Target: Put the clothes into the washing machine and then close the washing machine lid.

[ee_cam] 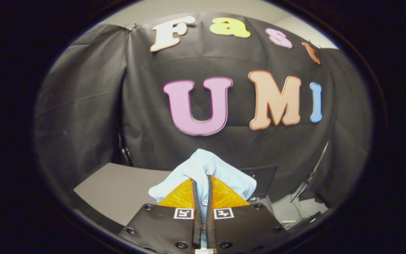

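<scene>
**Garment held in gripper, raised before booth wall**

Item 1. Gripper [203, 192]. Two fingers drawn close together, a narrow slot left between them. Both fingers press on a fold of cloth that fills the slot. Each finger carries a small square black-and-white marker near its base, set on a dark plate with round screw heads along the edges.

Item 2. Pale blue garment [203, 167]. A light shirt-like cloth with a buttoned strip; two small white buttons show, one just above the fingertips, one lower down in the slot between the fingers. The strip runs straight down the slot. The rest of the cloth bunches over and beyond the fingertips, spilling to either side of them, more to the right side than the left. The garment is lifted clear of the surfaces around it, held by the gripper alone.

Item 3. Grey flat surface [118, 190]. Lies to the left of the gripper and below the garment, apart from both. Its far edge meets the black cloth wall.

Item 4. Dark box-like object [263, 178]. Sits just right of the garment and behind it, partly hidden by the cloth; what it is cannot be told.

Item 5. Black cloth wall [93, 106]. Hangs in folds beyond the garment, well behind the gripper.
</scene>
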Motion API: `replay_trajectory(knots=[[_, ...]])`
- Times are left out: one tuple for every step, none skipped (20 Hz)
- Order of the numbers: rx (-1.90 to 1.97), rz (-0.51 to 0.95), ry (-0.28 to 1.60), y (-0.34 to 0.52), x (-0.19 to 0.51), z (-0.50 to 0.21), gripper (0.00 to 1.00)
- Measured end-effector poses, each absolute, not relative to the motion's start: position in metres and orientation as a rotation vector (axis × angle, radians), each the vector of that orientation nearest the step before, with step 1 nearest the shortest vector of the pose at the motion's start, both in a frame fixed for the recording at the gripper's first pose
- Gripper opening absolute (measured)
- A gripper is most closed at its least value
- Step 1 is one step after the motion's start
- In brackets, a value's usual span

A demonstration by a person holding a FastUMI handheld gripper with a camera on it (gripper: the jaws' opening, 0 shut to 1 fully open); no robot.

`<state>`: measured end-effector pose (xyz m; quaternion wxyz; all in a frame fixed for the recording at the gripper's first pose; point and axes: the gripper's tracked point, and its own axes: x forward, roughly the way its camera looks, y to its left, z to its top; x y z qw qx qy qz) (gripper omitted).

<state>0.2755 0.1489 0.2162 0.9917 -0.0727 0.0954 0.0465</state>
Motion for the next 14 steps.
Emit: replay_trajectory(knots=[[-0.165, 0.078, 0.144, 0.145, 0.276, 0.225, 0.06], [-0.178, 0.060, 0.099, 0.141, 0.275, 0.233, 0.06], [-0.194, 0.045, 0.043, 0.138, 0.274, 0.242, 0.06], [-0.218, 0.034, 0.000, 0.137, 0.273, 0.248, 0.06], [-0.245, 0.024, -0.038, 0.136, 0.273, 0.251, 0.06], [-0.268, 0.018, -0.059, 0.135, 0.274, 0.249, 0.06], [-0.283, 0.011, -0.065, 0.133, 0.276, 0.245, 0.06], [-0.286, 0.006, -0.058, 0.131, 0.279, 0.237, 0.06], [-0.284, -0.004, -0.054, 0.127, 0.282, 0.230, 0.06], [-0.279, -0.021, -0.064, 0.122, 0.284, 0.226, 0.06], [-0.267, -0.037, -0.079, 0.117, 0.286, 0.222, 0.06], [-0.250, -0.044, -0.084, 0.112, 0.290, 0.214, 0.06], [-0.240, -0.046, -0.074, 0.108, 0.295, 0.202, 0.06], [-0.241, -0.055, -0.058, 0.101, 0.301, 0.189, 0.06]])
